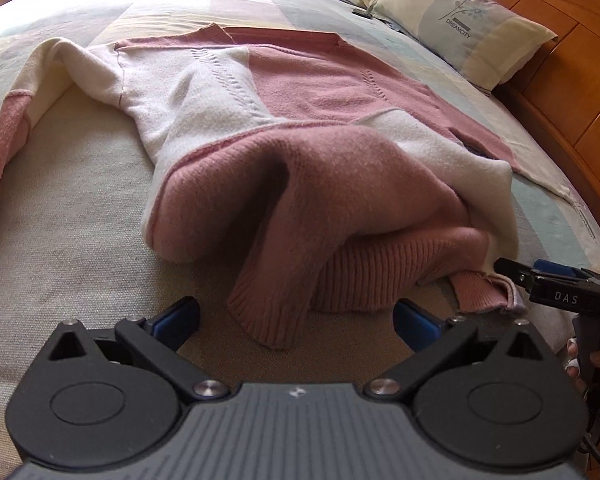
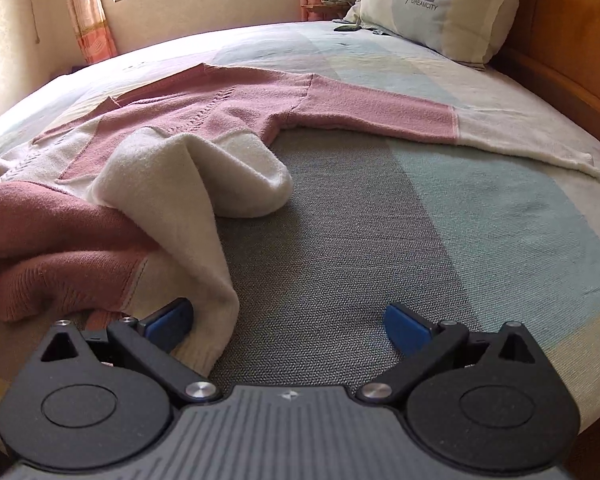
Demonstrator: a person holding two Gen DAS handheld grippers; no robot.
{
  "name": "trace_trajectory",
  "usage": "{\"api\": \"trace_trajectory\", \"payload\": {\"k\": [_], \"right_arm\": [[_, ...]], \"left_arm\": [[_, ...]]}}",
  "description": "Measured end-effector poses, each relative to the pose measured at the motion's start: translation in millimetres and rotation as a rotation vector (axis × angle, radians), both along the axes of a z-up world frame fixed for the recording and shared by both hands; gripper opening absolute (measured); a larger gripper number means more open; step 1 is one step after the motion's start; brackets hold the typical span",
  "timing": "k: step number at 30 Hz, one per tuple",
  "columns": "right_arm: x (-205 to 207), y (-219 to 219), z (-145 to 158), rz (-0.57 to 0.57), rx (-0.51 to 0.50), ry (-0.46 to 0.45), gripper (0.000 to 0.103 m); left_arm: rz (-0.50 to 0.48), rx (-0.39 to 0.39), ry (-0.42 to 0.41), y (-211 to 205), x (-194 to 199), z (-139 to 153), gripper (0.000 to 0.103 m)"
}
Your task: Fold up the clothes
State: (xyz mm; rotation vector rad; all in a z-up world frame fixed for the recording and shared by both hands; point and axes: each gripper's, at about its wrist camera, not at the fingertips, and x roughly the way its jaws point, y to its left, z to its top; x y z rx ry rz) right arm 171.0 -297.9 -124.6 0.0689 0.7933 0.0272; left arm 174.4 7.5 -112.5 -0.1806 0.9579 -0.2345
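Bedroom, bed (image 2: pixel 380 240) with pillow (image 2: pixel 440 4). Pink-and-white sweater (image 1: pixel 300 92) sprawled across bed, hem (image 1: pixel 284 300) bunched near both grippers. Left gripper (image 1: pixel 296 318) spread, empty; right gripper (image 2: pixel 288 322) spread, empty. Risk: pinching one knit layer only, fold skews.

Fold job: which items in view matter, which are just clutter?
Job:
- pink and cream sweater, hem bunched near both grippers
- left gripper, open
- right gripper, open

Lying about:
- pillow by the headboard
- small dark object beside it
- curtains
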Motion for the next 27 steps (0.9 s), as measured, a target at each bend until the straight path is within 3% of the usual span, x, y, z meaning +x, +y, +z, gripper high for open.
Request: {"api": "trace_trajectory", "payload": {"k": [3, 8, 11, 14, 16, 18, 21, 27], "right_arm": [[-1, -2, 0, 0.013, 0.003, -0.007, 0.103], [-1, -3, 12, 0.082, 0.02, 0.023, 0.103], [-11, 8, 24, 0.174, -0.006, -0.036, 0.103], [-17, 23, 40, 0.253, -0.047, -0.106, 0.103], [-12, 29, 51, 0.274, -0.053, -0.139, 0.096], [-1, 33, 58, 0.291, -0.028, -0.145, 0.079], [13, 41, 66, 0.318, 0.0, -0.149, 0.069], [16, 49, 57, 0.323, 0.042, -0.118, 0.069]], "left_arm": [[0.011, 0.033, 0.003, 2, -1, 5, 0.102], [0.012, 0.155, -0.055, 6, -10, 23, 0.102], [-0.006, 0.208, -0.108, 6, -15, 37, 0.102], [-0.013, 0.198, -0.152, 6, -16, 50, 0.102], [-0.013, 0.184, -0.17, 7, -16, 57, 0.102], [-0.016, 0.173, -0.184, 8, -17, 63, 0.102], [-0.021, 0.157, -0.204, 9, -17, 72, 0.102], [-0.093, 0.131, -0.251, -7, -7, 87, 0.102]]}}
